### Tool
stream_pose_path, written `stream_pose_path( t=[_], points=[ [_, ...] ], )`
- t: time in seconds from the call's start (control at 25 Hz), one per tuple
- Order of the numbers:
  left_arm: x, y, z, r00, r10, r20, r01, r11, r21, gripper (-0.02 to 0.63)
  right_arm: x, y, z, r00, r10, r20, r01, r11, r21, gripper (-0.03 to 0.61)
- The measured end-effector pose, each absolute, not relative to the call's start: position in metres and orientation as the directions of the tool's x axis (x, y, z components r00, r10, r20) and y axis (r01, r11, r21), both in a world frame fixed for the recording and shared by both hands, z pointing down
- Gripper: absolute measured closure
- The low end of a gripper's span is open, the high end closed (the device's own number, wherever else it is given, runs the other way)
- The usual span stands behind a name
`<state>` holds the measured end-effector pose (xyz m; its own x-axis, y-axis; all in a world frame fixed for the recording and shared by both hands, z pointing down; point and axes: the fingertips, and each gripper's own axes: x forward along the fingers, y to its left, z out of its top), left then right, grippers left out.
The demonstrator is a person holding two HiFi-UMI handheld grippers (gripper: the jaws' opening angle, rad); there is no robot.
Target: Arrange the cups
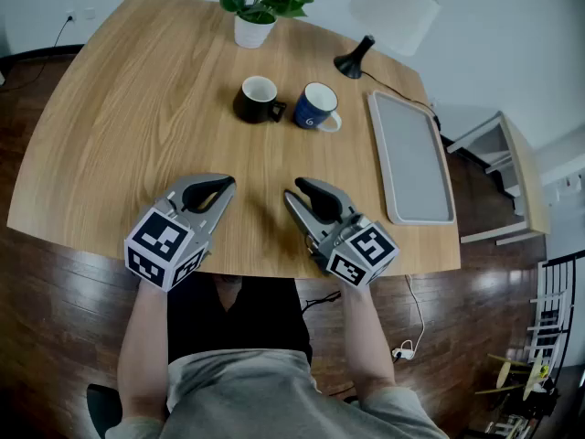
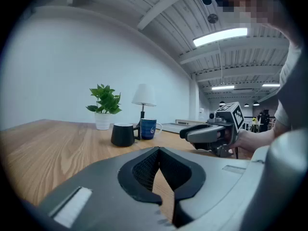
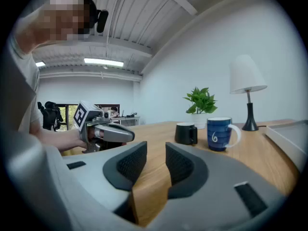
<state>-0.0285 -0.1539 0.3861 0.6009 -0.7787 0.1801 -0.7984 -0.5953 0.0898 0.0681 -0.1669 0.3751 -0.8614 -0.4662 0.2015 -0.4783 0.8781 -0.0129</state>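
Observation:
A black cup (image 1: 258, 100) and a blue cup (image 1: 316, 107) stand side by side on the far half of the wooden table (image 1: 119, 126), handles pointing right. Both grippers hover low over the near edge, well short of the cups. My left gripper (image 1: 222, 187) is shut, its pads meeting at the tips with nothing between them. A narrow gap separates the pads of my right gripper (image 1: 300, 188), which is open and empty. In the left gripper view the black cup (image 2: 122, 134) and blue cup (image 2: 148, 128) sit ahead. The right gripper view has the black cup (image 3: 186, 133) left of the blue cup (image 3: 220, 134).
A long grey tray (image 1: 411, 158) lies along the table's right side. A potted plant (image 1: 256, 7) and a black lamp (image 1: 356, 59) with a white shade stand at the far edge. Bare wood lies between the grippers and the cups.

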Motion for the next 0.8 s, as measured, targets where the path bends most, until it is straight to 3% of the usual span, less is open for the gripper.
stream_pose_path(
  t=[0.28, 0.36, 0.56, 0.8],
  points=[
    [-0.030, -0.152, 0.386, 0.608, -0.772, 0.182, -0.792, -0.605, 0.081, 0.604, 0.105, -0.204, 0.364, -0.799, -0.557, 0.226, -0.566, 0.824, 0.032, 0.459],
    [-0.030, -0.152, 0.385, 0.609, -0.772, 0.183, -0.792, -0.606, 0.081, 0.604, 0.118, -0.219, 0.360, -0.769, -0.595, 0.234, -0.601, 0.798, 0.052, 0.425],
    [-0.031, -0.151, 0.385, 0.609, -0.773, 0.179, -0.792, -0.606, 0.077, 0.605, 0.146, -0.259, 0.354, -0.700, -0.662, 0.269, -0.653, 0.745, 0.135, 0.416],
    [-0.031, -0.150, 0.385, 0.609, -0.774, 0.173, -0.792, -0.606, 0.074, 0.606, 0.151, -0.308, 0.353, -0.656, -0.659, 0.368, -0.610, 0.750, 0.257, 0.344]
  ],
)
